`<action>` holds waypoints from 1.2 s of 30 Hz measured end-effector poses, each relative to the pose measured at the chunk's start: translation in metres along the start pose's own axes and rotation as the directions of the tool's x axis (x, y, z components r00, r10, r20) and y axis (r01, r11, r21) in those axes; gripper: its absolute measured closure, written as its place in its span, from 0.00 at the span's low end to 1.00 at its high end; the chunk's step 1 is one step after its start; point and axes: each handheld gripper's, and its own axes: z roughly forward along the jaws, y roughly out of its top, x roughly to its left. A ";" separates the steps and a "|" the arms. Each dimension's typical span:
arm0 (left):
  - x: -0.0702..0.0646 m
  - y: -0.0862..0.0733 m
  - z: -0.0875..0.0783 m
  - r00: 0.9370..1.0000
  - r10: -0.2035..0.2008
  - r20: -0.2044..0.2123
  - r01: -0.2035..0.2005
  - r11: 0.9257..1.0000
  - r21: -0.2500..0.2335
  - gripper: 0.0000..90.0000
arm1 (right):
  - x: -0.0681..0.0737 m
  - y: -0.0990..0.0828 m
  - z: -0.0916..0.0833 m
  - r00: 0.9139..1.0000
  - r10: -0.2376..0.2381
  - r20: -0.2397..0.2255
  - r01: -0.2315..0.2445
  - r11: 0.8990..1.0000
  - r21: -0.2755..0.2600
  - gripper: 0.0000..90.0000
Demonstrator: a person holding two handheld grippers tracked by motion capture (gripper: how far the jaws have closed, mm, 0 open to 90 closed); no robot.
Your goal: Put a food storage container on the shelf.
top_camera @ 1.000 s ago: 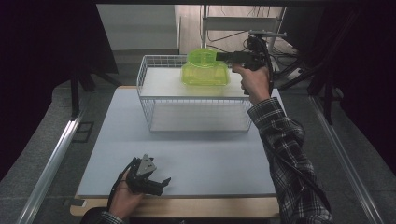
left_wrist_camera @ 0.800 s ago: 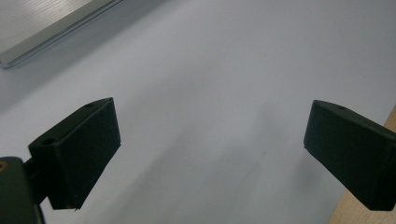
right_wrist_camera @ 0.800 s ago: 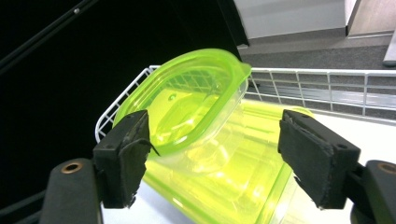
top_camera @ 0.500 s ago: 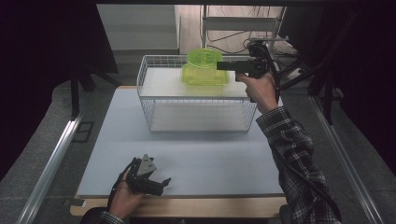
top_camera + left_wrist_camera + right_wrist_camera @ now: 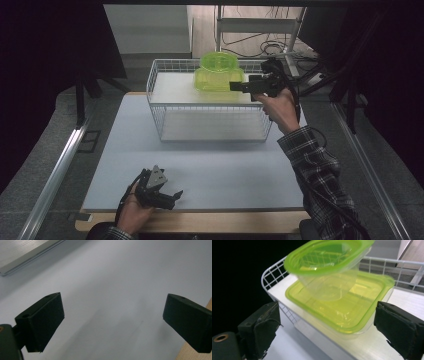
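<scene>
A white wire basket [image 5: 159,107] stands at the back middle of the table. Inside it, at the back, a square clear container with a green lid [image 5: 347,312] rests on a white surface. A smaller green-rimmed container [image 5: 325,258] sits tilted on top of it; in the high view the pair forms a green stack [image 5: 218,73]. My right gripper [image 5: 234,86] is over the basket's right side, just right of the stack. Its jaws are open and the containers [image 5: 329,300] lie ahead between them. My left gripper [image 5: 172,197] rests open near the table's front left, over bare white mat [image 5: 112,290].
The basket's wire rim [image 5: 272,275] curves around the containers. An aluminium rail [image 5: 55,170] runs along the left of the table, and a wooden edge [image 5: 200,220] borders the front. Cables and a metal frame [image 5: 260,30] lie behind the basket.
My right gripper has come down and a little toward the near side, from above the stack to level with the lower container. The left gripper has stayed put.
</scene>
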 end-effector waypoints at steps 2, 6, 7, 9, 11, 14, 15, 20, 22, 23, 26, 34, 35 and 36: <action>0.000 0.000 0.000 1.000 -0.002 0.001 0.002 1.000 -0.002 0.04 | 0.002 -0.004 0.000 1.000 -0.011 -0.001 0.011 1.000 0.005 0.07; 0.000 0.000 0.000 1.000 -0.003 0.001 0.003 1.000 -0.002 0.04 | 0.008 -0.010 0.000 0.999 -0.033 -0.001 0.033 0.999 0.010 0.05; 0.000 0.000 0.000 1.000 -0.003 0.001 0.003 1.000 -0.002 0.04 | 0.009 -0.011 0.000 0.999 -0.033 -0.002 0.033 0.999 0.011 0.05; 0.000 0.000 0.000 1.000 -0.003 0.001 0.003 1.000 -0.001 0.04 | 0.011 -0.014 -0.001 0.999 -0.044 -0.002 0.044 0.999 0.011 0.05; 0.000 0.000 0.000 1.000 -0.003 0.001 0.003 1.000 0.000 0.04 | 0.013 -0.017 -0.001 0.998 -0.056 0.001 0.056 0.998 0.020 0.04; 0.000 0.000 0.000 1.000 -0.003 0.000 0.003 1.000 0.000 0.04 | 0.017 -0.023 -0.001 0.997 -0.073 0.007 0.073 0.997 0.027 0.03; 0.000 0.000 0.000 1.000 -0.003 0.000 0.003 1.000 0.000 0.04 | 0.018 -0.025 -0.002 0.997 -0.079 0.009 0.078 0.996 0.032 0.03; 0.000 0.000 0.000 1.000 -0.003 0.000 0.003 1.000 -0.001 0.04 | 0.021 -0.035 -0.002 0.996 -0.094 0.004 0.094 0.994 0.047 0.03; 0.000 0.000 0.000 1.000 -0.003 -0.001 0.003 1.000 -0.001 0.04 | 0.023 -0.040 -0.003 0.995 -0.098 0.004 0.098 0.994 0.052 0.03; 0.000 0.000 0.000 1.000 -0.004 0.000 0.004 1.000 -0.001 0.04 | 0.024 -0.043 -0.003 0.995 -0.103 0.007 0.103 0.993 0.052 0.03; 0.000 0.000 0.000 1.000 -0.007 0.001 0.007 1.000 -0.004 0.04 | 0.025 -0.052 -0.004 0.994 -0.112 0.011 0.111 0.992 0.053 0.03; 0.001 0.000 0.000 1.000 -0.009 0.001 0.009 1.000 -0.003 0.04 | 0.026 -0.076 -0.005 0.992 -0.128 0.018 0.127 0.989 0.071 0.02; 0.001 0.000 0.000 1.000 -0.010 0.001 0.010 1.000 -0.003 0.04 | 0.025 -0.079 -0.005 0.991 -0.131 0.020 0.130 0.989 0.072 0.02; 0.001 0.000 0.000 1.000 -0.013 0.002 0.013 1.000 -0.005 0.04 | 0.025 -0.082 -0.005 0.991 -0.134 0.023 0.132 0.988 0.074 0.02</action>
